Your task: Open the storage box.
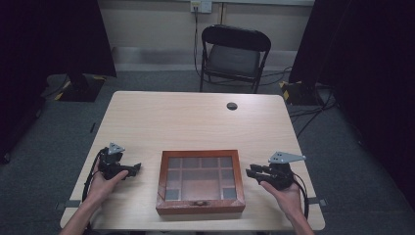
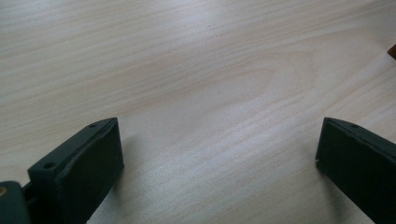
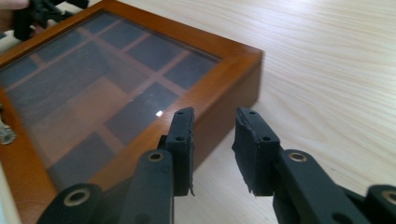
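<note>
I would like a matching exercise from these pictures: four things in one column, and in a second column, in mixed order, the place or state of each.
Things
1. wooden box with glass lid
2. folding chair
3. left gripper
4. right gripper

Places or states
A. jaws wide apart, over bare table
B. on the floor beyond the far edge of the table
C. between the two grippers, lid closed
D. jaws with a small gap, beside the box's corner

Pairs: 1-C, 2-B, 3-A, 4-D
</note>
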Action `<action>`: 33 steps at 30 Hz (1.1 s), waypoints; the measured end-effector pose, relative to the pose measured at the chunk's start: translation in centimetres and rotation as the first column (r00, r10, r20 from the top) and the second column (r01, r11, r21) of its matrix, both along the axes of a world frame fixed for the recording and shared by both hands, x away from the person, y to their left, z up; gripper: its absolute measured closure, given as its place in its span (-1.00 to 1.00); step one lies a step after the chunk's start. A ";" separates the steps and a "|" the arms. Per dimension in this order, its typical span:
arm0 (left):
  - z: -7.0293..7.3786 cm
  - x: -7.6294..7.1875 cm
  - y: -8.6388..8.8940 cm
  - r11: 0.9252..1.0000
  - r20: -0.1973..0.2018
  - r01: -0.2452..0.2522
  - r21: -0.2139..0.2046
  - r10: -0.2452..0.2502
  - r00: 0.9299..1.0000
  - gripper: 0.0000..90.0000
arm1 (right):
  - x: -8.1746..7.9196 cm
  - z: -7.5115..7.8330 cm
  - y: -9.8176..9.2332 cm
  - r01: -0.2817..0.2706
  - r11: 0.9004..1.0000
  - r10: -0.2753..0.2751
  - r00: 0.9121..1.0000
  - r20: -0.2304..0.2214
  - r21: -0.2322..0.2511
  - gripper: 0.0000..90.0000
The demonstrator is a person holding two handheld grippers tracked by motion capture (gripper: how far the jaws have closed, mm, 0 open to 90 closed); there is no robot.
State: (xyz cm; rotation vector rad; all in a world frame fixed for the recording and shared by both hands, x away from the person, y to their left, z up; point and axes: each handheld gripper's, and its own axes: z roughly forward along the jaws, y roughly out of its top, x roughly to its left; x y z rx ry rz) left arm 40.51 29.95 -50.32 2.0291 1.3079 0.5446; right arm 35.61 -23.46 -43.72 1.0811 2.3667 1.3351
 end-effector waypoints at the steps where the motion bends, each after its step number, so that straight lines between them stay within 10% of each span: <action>1: 0.0 0.0 0.0 1.000 0.000 -0.001 0.001 0.001 1.000 -1.00 | -0.1 0.1 0.3 -0.013 1.000 0.013 1.000 0.005 0.004 0.55; 20: 0.0 0.0 0.0 1.000 0.000 -0.001 0.001 0.001 1.000 -1.00 | -1.9 1.2 5.1 -0.217 0.976 0.217 0.976 0.011 0.022 0.67; 33: 0.0 0.0 0.0 1.000 0.002 -0.003 -0.006 0.003 1.000 -1.00 | -2.8 1.3 8.2 -0.334 0.942 0.334 0.943 0.003 0.029 0.73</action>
